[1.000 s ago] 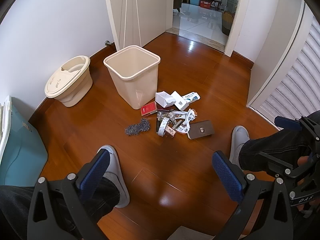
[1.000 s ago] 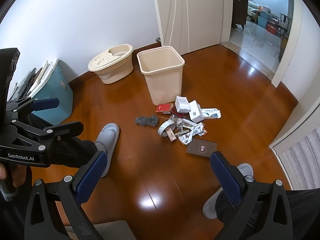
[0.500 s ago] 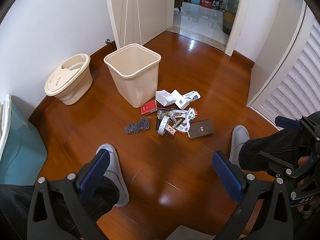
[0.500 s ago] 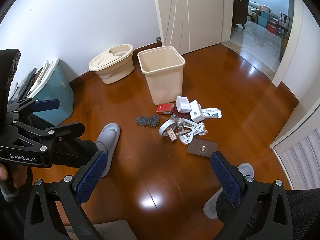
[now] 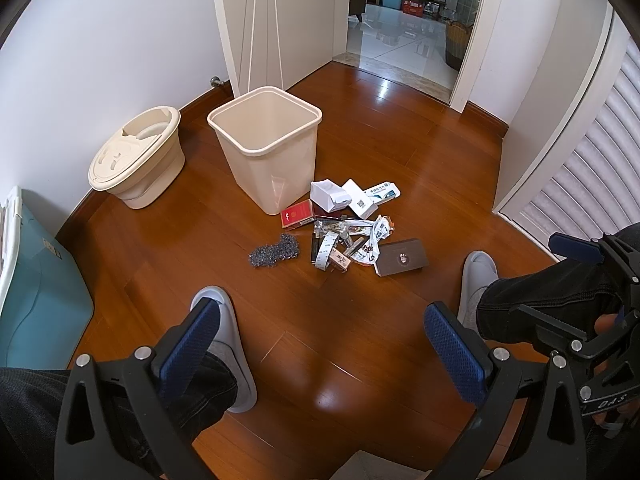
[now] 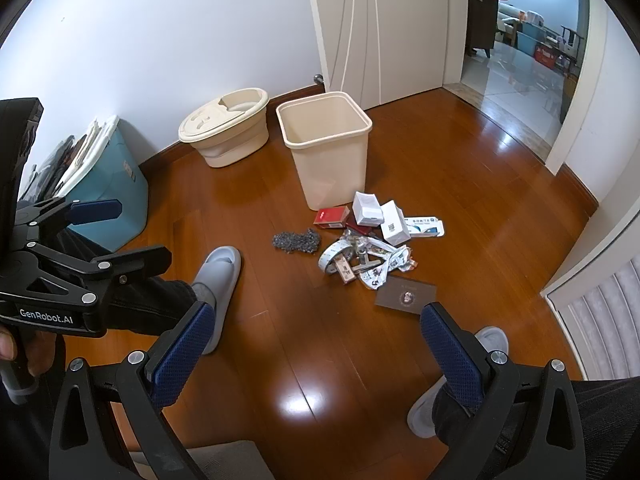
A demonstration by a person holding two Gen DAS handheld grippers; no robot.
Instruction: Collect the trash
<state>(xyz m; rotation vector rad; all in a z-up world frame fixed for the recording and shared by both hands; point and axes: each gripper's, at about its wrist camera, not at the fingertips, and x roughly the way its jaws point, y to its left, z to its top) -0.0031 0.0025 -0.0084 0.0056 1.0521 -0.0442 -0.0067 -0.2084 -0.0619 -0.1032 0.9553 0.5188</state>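
A pile of trash (image 5: 344, 232) lies on the wooden floor: white boxes (image 5: 330, 196), a red pack (image 5: 297, 214), crumpled wrappers (image 5: 362, 242), a grey card box (image 5: 402, 257) and a dark scouring clump (image 5: 275, 251). An empty beige bin (image 5: 266, 148) stands just behind the pile. It also shows in the right wrist view (image 6: 326, 152), with the pile (image 6: 368, 248) in front. My left gripper (image 5: 320, 350) is open and empty, held high above the floor. My right gripper (image 6: 316, 350) is open and empty too.
A beige lidded bucket (image 5: 136, 156) stands by the wall left of the bin. A teal storage box (image 5: 36, 292) sits at the far left. The person's grey slippers (image 5: 228, 344) rest on the floor. A louvred door (image 5: 580, 176) is on the right, an open doorway (image 5: 404, 24) behind.
Both views have shifted slightly; the bin and pile sit a little higher in the left wrist view. Nothing on the floor moved and both grippers stay open.
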